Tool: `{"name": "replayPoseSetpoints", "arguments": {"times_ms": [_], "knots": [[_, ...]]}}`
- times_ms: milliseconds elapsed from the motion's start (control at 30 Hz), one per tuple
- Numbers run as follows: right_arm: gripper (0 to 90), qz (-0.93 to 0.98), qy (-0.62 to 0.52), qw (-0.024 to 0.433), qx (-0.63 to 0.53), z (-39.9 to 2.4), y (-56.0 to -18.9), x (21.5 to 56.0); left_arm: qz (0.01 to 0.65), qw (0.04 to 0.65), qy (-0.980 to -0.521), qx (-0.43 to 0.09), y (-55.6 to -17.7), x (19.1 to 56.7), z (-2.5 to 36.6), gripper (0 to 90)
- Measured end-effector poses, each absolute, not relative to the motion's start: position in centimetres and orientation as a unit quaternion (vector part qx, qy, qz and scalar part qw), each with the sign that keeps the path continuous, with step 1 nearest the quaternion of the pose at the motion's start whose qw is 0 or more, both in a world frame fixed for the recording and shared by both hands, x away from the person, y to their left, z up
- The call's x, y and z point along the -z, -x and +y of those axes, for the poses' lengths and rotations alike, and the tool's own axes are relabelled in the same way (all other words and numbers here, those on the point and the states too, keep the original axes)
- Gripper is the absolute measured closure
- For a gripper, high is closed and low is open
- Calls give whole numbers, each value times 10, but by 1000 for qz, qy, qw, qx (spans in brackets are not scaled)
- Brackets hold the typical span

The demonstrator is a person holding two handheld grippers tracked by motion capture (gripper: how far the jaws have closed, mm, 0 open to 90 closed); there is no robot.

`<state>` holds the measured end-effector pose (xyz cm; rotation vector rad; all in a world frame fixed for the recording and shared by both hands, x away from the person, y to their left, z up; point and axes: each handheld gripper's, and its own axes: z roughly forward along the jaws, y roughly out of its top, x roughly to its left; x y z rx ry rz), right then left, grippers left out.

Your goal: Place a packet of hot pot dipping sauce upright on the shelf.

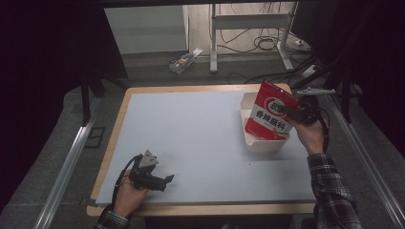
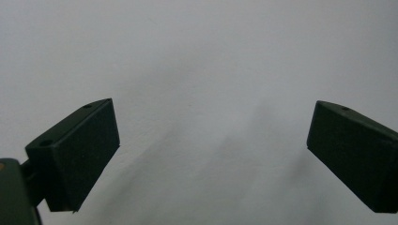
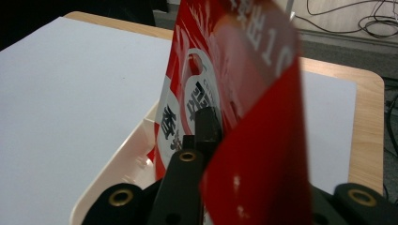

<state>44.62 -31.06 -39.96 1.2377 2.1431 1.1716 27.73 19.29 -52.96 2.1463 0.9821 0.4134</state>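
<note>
L gripper (image 1: 160, 180) low by near edge, jaws wide apart; R gripper (image 1: 286, 112) raised at far right, jaws clamped.

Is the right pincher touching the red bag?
Touching. In the right gripper view, the right gripper has its black jaws closed on the red bag, with the bag's edge pinched between them. The high view shows the bag held over the white tray.

Lab or test room: table (image 1: 143, 90) with grey mat (image 1: 191, 138), aluminium rails (image 1: 67, 167), black curtains (image 1: 43, 71), loose cables (image 1: 267, 43) on the floor (desk legs (image 1: 213, 38) behind).
</note>
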Motion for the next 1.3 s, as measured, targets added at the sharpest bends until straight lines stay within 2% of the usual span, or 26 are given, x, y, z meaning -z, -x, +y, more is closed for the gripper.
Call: {"name": "replayPoseSetpoints", "arguments": {"times_ms": [200,400,433,467,633,867,1300], "knots": [[696,770,-452,194,-406,-313,-453,404,382,361,-835,-160,-278,530,193,28],[371,770,-468,213,-379,-308,-457,408,384,361,-835,-159,-278,530,193,27],[371,770,-468,213,-379,-308,-457,408,384,361,-835,-159,-278,530,193,27],[287,769,-470,217,-375,-308,-457,408,384,362,-835,-159,-278,531,193,27],[160,768,-460,215,-389,-307,-455,407,384,362,-834,-159,-278,530,193,27],[82,771,-451,216,-394,-306,-449,401,386,368,-831,-155,-278,529,194,27],[63,777,-443,204,-398,-314,-432,406,390,382,-826,-144,-278,527,194,28]]}}
